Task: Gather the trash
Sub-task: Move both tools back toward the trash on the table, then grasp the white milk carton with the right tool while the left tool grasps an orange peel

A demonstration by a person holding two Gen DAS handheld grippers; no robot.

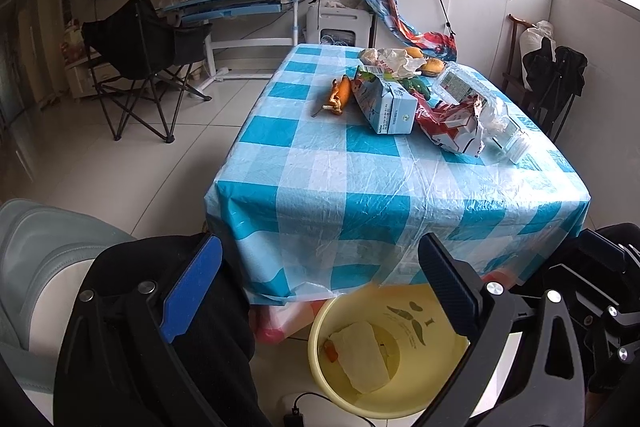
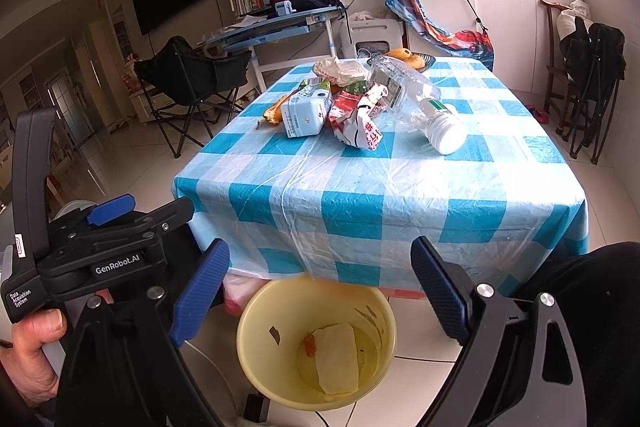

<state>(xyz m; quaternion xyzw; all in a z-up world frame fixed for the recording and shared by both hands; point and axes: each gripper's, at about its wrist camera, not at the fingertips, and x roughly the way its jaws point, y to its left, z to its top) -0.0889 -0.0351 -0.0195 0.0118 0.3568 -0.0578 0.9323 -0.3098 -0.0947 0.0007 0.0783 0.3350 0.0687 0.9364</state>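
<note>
Yellow bin (image 2: 256, 319) (one); two grippers agape

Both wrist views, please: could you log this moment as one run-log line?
left tongs: open, empty | right tongs: open, empty | yellow bin: on floor, wrapper inside | milk carton, plastic bottle: on table

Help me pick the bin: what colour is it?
Pale yellow bin, clearest in the right wrist view.

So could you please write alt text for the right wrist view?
An open gripper hangs over a yellow bin on the floor before a blue checked table. On the table lie a carton, a red wrapper, a plastic bottle and a peel.
</note>
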